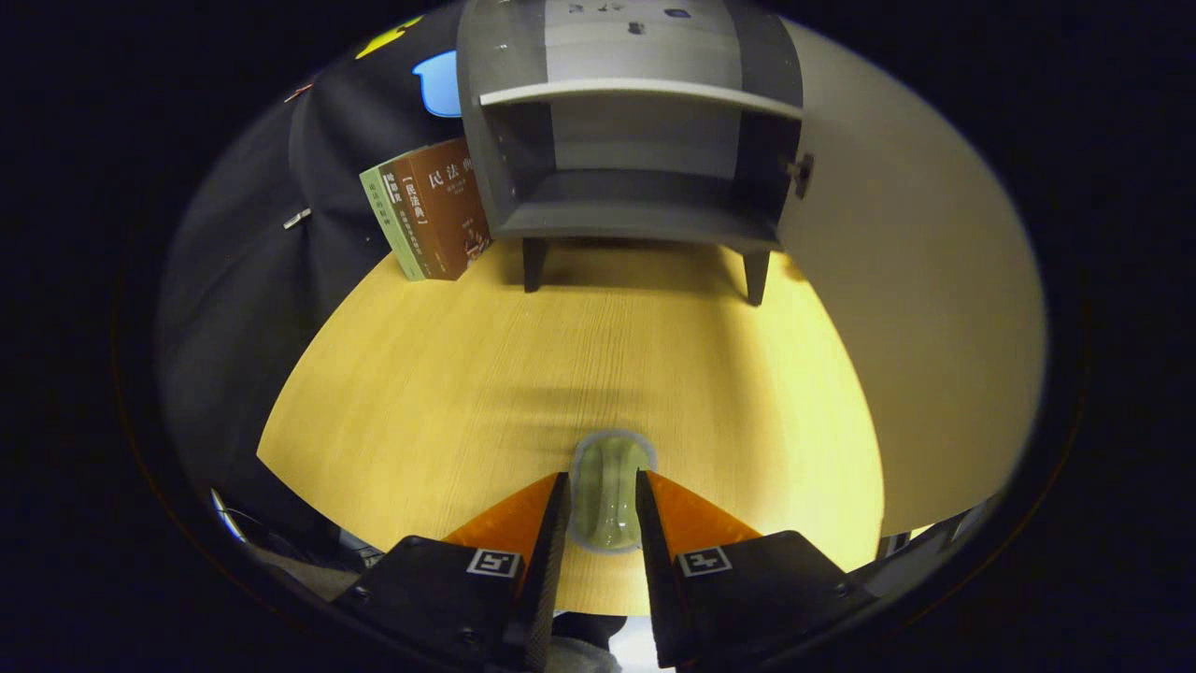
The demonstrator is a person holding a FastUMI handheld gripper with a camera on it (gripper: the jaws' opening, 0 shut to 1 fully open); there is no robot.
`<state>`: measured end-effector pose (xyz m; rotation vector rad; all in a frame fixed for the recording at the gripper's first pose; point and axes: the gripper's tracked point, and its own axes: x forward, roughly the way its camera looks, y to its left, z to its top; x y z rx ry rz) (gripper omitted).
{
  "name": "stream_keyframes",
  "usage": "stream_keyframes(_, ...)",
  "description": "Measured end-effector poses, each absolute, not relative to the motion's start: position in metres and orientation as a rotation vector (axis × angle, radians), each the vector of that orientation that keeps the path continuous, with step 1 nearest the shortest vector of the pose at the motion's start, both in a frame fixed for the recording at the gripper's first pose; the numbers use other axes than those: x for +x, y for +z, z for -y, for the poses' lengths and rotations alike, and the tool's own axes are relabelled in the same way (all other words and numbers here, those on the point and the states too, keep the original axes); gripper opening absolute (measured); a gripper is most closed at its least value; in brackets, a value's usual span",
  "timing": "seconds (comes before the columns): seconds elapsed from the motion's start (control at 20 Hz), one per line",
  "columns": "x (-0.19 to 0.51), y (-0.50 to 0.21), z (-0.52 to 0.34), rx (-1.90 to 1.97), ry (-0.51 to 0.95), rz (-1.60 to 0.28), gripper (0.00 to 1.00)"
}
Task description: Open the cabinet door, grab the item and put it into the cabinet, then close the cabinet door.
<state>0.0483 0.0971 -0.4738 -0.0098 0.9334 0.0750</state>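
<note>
A small pale green oblong item [609, 486] with a grey rim sits between my two fingers, and both fingers press on its sides, so my gripper [603, 486] is shut on it. It hangs just over the yellow wooden table [448, 393]. Beyond the fingers, at the far side of the table, stands a grey cabinet [635, 131] on short dark legs. Its front is open, showing a shelf [645, 92] and a bare lower compartment [635, 201]. The cabinet door [888, 262] is swung wide open to the right, with a hinge [801, 174] on its inner edge.
Several books [432, 210], brown and green, lean upright against the cabinet's left side. A black cloth wall [252, 280] runs along the left of the table. The table's near edge lies just under the fingers.
</note>
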Motion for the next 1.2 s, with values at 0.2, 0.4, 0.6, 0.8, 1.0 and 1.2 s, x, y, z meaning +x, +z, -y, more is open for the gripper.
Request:
stream_keyframes(0.2, 0.053, -0.504, -0.09, -0.016, 0.058, -0.998, 0.46)
stream_keyframes(0.4, 0.056, -0.536, -0.095, -0.031, 0.072, -1.051, 0.46)
stream_keyframes(0.6, 0.055, -0.552, -0.088, -0.094, 0.071, -1.082, 0.46)
stream_keyframes(0.8, 0.059, -0.553, -0.09, -0.081, 0.078, -1.095, 0.29)
stream_keyframes(1.0, 0.058, -0.554, -0.087, -0.126, 0.101, -1.121, 0.14)
stream_keyframes(1.2, 0.058, -0.546, -0.08, -0.114, 0.086, -1.115, 0.14)
